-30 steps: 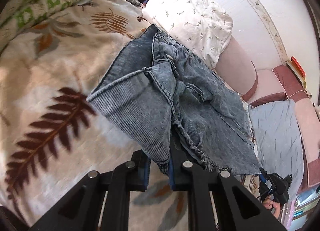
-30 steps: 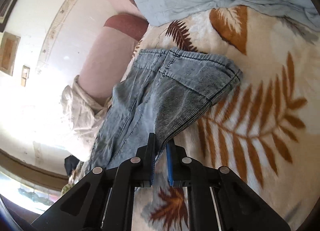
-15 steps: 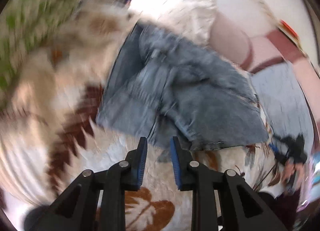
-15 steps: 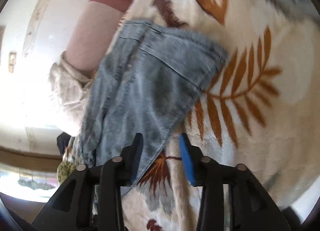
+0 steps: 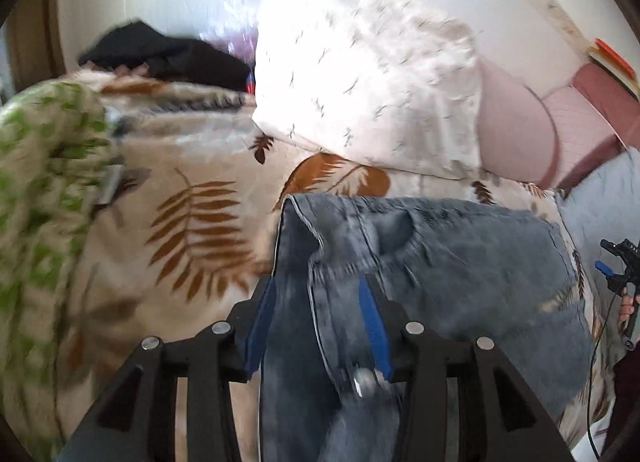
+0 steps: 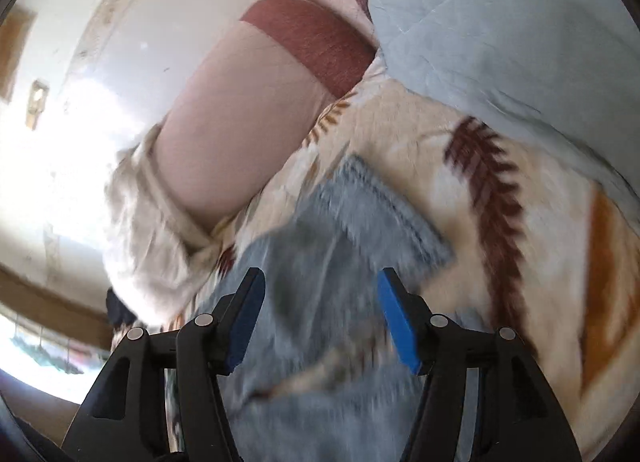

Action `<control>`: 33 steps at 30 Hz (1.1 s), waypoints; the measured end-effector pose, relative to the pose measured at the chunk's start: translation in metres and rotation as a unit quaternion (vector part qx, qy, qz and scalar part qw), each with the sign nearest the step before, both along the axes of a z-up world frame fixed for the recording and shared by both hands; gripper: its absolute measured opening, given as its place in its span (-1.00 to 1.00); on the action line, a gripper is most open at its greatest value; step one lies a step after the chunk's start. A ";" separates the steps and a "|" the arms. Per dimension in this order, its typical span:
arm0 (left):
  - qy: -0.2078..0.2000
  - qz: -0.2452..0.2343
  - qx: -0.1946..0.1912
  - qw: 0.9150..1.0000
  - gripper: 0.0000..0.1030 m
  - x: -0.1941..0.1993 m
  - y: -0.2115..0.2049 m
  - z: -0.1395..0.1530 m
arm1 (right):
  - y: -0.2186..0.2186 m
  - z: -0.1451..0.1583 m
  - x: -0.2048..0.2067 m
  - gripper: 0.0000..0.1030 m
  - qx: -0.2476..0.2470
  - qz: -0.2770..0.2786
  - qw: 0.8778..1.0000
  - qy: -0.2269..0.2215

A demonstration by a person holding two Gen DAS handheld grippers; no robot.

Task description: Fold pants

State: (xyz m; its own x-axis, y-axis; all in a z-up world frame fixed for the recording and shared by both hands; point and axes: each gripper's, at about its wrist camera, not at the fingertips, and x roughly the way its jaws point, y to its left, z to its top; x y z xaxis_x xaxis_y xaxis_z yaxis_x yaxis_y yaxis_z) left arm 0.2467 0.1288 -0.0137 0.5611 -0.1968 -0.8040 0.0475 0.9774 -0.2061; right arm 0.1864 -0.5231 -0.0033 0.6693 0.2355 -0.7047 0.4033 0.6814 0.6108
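Note:
The blue denim pants [image 5: 460,270] lie folded on the leaf-print blanket [image 5: 192,222]. My left gripper [image 5: 318,294] is open, low over the left part of the pants, with denim between its blue pads, not clamped. My right gripper [image 6: 320,290] is open wide over the pants [image 6: 332,246], near a hemmed corner. Both views are blurred by motion. The right gripper also shows in the left wrist view [image 5: 618,266], at the pants' right side.
A white patterned pillow [image 5: 372,74] and a pink bolster [image 5: 516,130] lie behind the pants. A green-patterned quilt [image 5: 36,190] is at the left, dark clothing [image 5: 164,54] at the back. A pale blue quilt [image 6: 500,34] lies at the right.
Both grippers let go of the denim edges and opened. The lifted fabric dropped onto the pants. Both grippers then moved forward over the pants.

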 end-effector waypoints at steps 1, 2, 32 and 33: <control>0.006 0.005 -0.001 1.000 -0.11 0.012 0.001 -0.005 | -0.005 -0.006 0.012 0.13 0.001 -0.008 1.000 0.000; 0.011 0.010 -0.001 1.000 -0.11 0.023 0.001 -0.010 | -0.012 -0.012 0.023 0.13 0.003 -0.012 1.000 0.003; 0.050 0.046 -0.073 0.995 -0.92 0.102 0.002 -0.035 | -0.026 -0.042 0.128 0.16 -0.067 -0.009 0.997 0.033; 0.045 0.049 -0.075 0.995 -0.92 0.101 0.004 -0.031 | -0.029 -0.042 0.130 0.17 -0.068 -0.007 0.997 0.036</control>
State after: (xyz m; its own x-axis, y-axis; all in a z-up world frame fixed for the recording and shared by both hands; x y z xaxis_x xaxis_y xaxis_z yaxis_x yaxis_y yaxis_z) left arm 0.3477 0.1323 -0.0449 0.5098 -0.2668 -0.8179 -0.0717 0.9342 -0.3495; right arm 0.3162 -0.5517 -0.0453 0.6189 0.1257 -0.7754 0.4531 0.7492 0.4831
